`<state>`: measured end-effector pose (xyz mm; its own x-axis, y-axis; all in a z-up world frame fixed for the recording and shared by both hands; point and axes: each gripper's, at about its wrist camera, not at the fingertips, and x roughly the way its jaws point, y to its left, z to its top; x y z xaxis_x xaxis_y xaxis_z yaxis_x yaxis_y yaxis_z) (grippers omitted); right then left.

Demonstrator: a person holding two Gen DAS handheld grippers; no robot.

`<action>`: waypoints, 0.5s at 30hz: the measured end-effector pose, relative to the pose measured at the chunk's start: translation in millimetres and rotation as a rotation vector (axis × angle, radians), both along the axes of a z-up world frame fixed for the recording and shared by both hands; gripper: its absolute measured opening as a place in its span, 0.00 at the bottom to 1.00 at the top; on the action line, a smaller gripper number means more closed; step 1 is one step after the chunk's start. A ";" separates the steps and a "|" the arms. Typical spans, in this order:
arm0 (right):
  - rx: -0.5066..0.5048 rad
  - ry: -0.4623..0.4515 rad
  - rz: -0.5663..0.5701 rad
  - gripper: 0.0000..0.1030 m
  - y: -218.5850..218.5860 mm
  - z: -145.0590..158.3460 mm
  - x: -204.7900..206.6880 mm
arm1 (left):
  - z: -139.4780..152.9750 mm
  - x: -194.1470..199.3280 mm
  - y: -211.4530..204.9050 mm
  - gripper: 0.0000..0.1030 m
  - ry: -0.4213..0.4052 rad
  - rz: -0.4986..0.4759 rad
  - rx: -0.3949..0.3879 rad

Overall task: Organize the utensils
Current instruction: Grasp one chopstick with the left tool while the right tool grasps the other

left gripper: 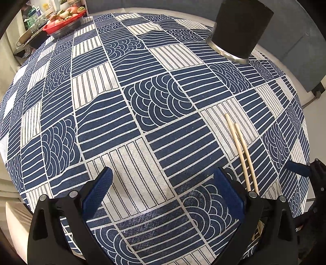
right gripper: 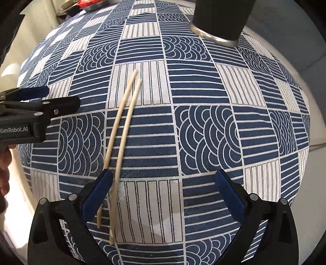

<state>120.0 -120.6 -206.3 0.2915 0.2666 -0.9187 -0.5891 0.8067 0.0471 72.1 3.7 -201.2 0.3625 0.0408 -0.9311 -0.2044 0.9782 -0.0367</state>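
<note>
My left gripper (left gripper: 163, 179) spread wide over patterned tablecloth (left gripper: 142, 106), my right gripper (right gripper: 163, 181) wide apart, pair of wooden chopsticks (right gripper: 124, 122) flat beside its left finger, black utensil holder (right gripper: 220, 18) well beyond.

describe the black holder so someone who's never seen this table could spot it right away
Start from the round table covered by a blue and white patterned tablecloth. At its far edge, beyond the two wooden chopsticks lying flat, stands the black holder. It is the only tall upright thing there, a dark cylinder with a shiny metal ring round its base.
</note>
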 end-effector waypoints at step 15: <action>0.040 -0.022 0.033 0.94 -11.8 -1.9 -2.1 | -5.0 19.1 -40.5 0.94 0.062 -0.094 -0.037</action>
